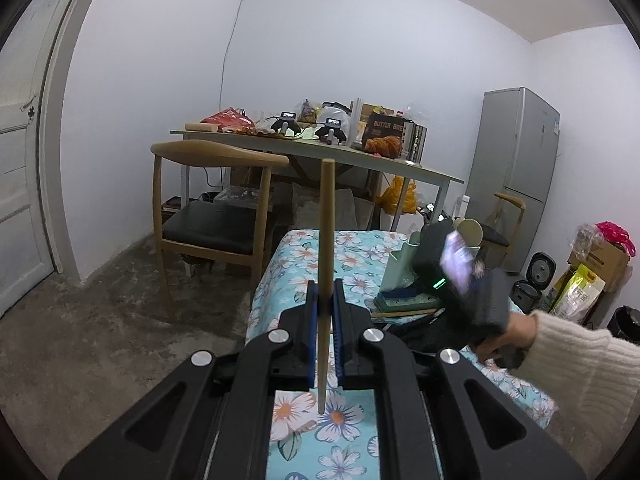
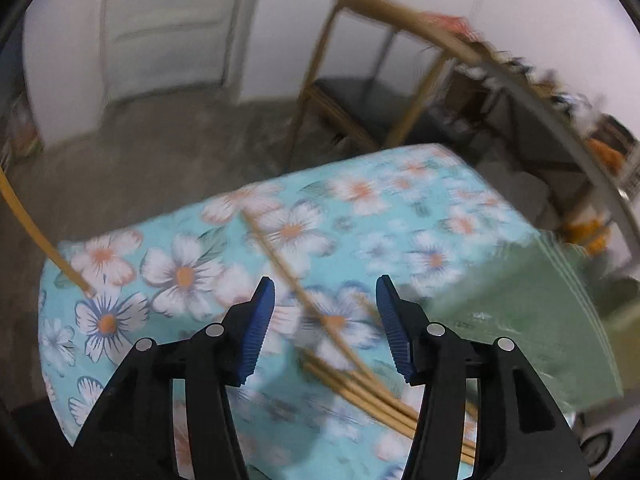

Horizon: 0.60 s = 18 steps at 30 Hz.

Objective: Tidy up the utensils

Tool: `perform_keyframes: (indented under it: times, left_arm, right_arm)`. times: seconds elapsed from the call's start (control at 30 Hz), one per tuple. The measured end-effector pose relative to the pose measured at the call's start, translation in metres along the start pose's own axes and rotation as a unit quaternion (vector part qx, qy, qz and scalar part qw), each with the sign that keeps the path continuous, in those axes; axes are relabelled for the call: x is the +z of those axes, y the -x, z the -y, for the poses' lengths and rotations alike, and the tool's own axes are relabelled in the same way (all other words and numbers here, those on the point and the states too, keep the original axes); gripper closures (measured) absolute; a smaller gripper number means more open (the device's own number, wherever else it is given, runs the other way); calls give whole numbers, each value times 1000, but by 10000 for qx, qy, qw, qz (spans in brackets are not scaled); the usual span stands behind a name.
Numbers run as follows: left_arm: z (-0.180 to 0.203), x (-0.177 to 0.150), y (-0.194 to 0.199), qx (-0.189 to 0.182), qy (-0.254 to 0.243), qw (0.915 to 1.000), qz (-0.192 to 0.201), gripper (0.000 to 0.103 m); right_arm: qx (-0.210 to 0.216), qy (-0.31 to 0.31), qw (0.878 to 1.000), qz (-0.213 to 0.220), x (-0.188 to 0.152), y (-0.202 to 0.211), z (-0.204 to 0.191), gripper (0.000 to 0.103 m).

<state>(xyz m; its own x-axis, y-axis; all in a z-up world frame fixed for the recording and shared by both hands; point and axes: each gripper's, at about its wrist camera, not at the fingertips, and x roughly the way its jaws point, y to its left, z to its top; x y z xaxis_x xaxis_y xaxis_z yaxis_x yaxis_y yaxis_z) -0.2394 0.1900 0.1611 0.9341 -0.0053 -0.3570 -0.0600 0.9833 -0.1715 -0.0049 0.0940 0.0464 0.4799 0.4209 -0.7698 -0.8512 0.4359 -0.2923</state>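
Note:
My left gripper [image 1: 325, 296] is shut on a single wooden chopstick [image 1: 326, 240], held upright with its lower tip over the floral tablecloth [image 1: 296, 412]. That chopstick also shows at the left edge of the right wrist view [image 2: 36, 240]. My right gripper [image 2: 326, 316] is open and empty, above a bundle of several chopsticks [image 2: 360, 392] that lie on the cloth; one chopstick [image 2: 280, 252] runs off diagonally. A pale green utensil holder [image 1: 400, 268] stands at the table's right side, partly hidden by the right gripper body [image 1: 452, 264]; it appears blurred in the right wrist view [image 2: 520, 312].
A wooden chair [image 1: 208, 216] stands beyond the table's far edge. Behind it is a cluttered dining table [image 1: 400, 164]. A grey fridge [image 1: 516, 168] and boxes and bags [image 1: 588, 276] are at the right. The right wrist view is motion-blurred.

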Motion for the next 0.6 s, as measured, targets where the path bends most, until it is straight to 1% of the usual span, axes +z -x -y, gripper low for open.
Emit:
perform_keyframes:
  times: [0.1,0.13,0.17,0.2,0.23,0.27,0.3,0.33,0.37,0.4,0.43,0.47,0.6]
  left_arm:
    - [-4,-2,3,4,44,10000,7,97]
    - [-5,-4,3,12,53,10000,0,97]
    - [-5,-5,4,18,53,10000,-15,97]
    - [-7,-7,4,27,54,10000,-26,97]
    - [-8,-8,5,31,57,10000,-33,97]
    - [-10,-11,5,22,59,10000,-41,97]
    - [-11,-12,5,14,60,10000,-47,97]
    - [-12,-13,5,8,74,10000,-62,97]
    - [-14,-15,5,2,102,9999,-82,97]
    - [-16,-16,4,-25,166,9998,-106,97]
    - [-18,-17,3,-60,226,9997,-116,97]
    - [-19,-19,3,-76,264,9996,-116,97]
    - [-19,-20,9,-59,306,9995,-71,97]
  right_arm:
    - [-72,176,9997,-155,13,-25,-15,53]
    - [-56,201,9995,-223,18,-34,-19,54]
    - [18,246,9990,-377,23,-46,-25,55]
    - [45,292,9982,-514,25,-55,-29,61]
    - [10,359,9973,-638,28,-63,-35,62]
    - [-18,267,9972,-703,33,-66,-36,64]
    - [106,6,9954,-949,38,-69,-33,75]
    - [218,-223,9933,-1117,41,-70,-31,81]
    - [194,-349,9915,-1241,44,-71,-30,83]
    - [-25,-206,9919,-1253,46,-69,-36,86]
    - [-215,-49,9927,-1184,47,-67,-41,87]
    - [-368,-39,9937,-1055,47,-62,-44,87]
    - [-339,-537,9958,-654,49,-42,-32,87]
